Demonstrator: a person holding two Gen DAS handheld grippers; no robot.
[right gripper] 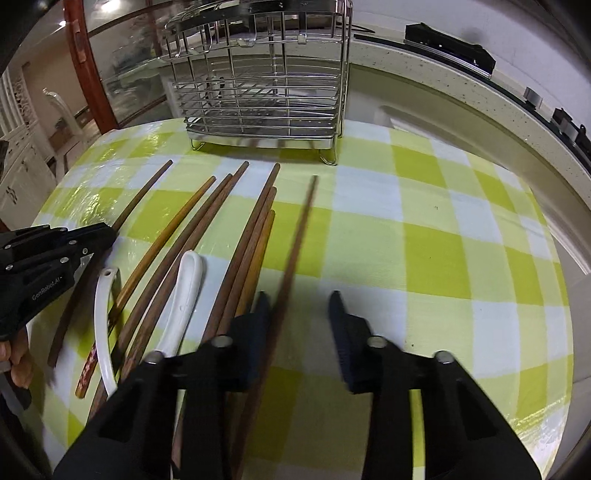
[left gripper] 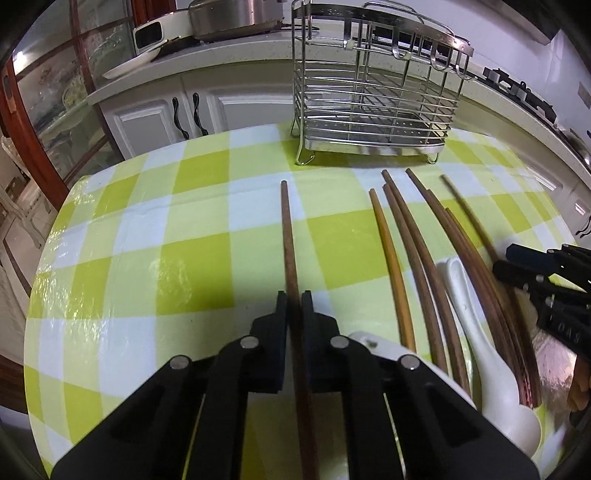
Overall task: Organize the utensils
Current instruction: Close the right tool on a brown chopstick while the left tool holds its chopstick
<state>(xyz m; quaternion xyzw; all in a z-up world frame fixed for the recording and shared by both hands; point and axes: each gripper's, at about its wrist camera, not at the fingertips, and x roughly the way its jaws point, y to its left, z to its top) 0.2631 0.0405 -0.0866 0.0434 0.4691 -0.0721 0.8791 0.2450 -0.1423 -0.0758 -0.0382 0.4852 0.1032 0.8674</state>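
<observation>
- On the desk [left gripper: 129,258], under a green-white check cloth: a wire rack [left gripper: 373,92] stands upright at the far edge, nothing seen inside it.
- Left hand-held gripper [left gripper: 293,295]: fingers pressed onto a dark chopstick [left gripper: 288,236], pinching it; the stick runs straight forward between the fingers, tip pointing at the rack, well short of it.
- Cannot tell whether that stick is lifted or lying on the cloth.
- Right of it, apart: a loose fan of chopsticks [left gripper: 424,258] flat on the cloth, tips toward the rack; one is lighter, yellowish [left gripper: 391,266], the others dark brown.
- White spoon [left gripper: 476,314] lies among the fan, handle forward, bowl near the camera.
- Right wrist view: second white spoon [right gripper: 101,314] further left, with a hole in its handle end, beside a stick with a patterned end [right gripper: 88,369].
- Right hand-held gripper [right gripper: 301,299]: fingers spread wide, gripping nothing.
- A blurred dark chopstick [right gripper: 295,251] lies along the inner side of its left finger [right gripper: 258,314]; contact cannot be told. The right finger is well apart from it.
- The rest of the fan sits just left of that gripper.
- Background: white counter [left gripper: 221,55] with a pan [left gripper: 232,18], and cabinet doors [left gripper: 155,118] below.
</observation>
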